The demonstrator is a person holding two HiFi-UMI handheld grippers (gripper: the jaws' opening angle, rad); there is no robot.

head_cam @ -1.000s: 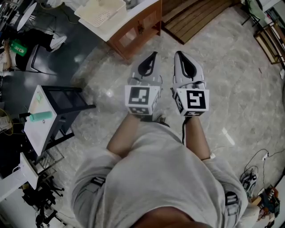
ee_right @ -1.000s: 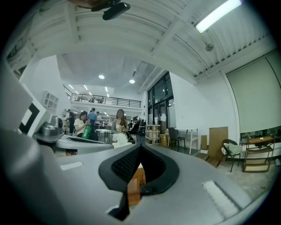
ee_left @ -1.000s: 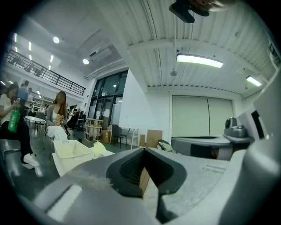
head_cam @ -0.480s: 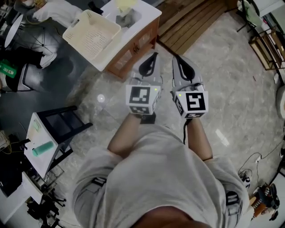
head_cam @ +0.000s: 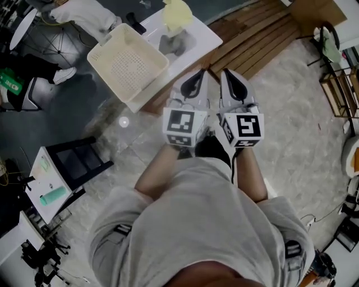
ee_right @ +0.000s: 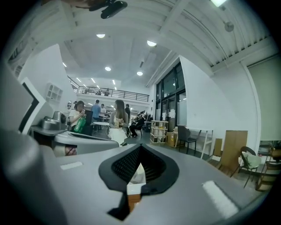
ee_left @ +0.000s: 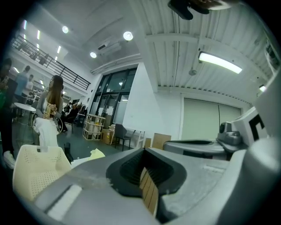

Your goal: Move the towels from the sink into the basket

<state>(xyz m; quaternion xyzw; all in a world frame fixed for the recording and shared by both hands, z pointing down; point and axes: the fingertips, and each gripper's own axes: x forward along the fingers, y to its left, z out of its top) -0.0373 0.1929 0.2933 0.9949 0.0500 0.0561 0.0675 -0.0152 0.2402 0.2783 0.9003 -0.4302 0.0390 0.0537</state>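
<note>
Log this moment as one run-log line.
phase: pre-grasp | left gripper: shut, empty | right gripper: shut, empty | grey towel, yellow towel: on counter, untouched | basket: empty, beside them

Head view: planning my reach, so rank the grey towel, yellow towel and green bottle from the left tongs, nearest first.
1. Grey towel, just ahead of the left tongs.
2. Yellow towel, beyond it.
3. Green bottle, far lower left.

The basket (head_cam: 128, 68) was cream, perforated throughout. The far towel (head_cam: 177, 12) was yellow, the near towel (head_cam: 171, 44) grey. The left gripper (head_cam: 196, 78) and right gripper (head_cam: 229, 78) were grey with black-and-white markers.
</note>
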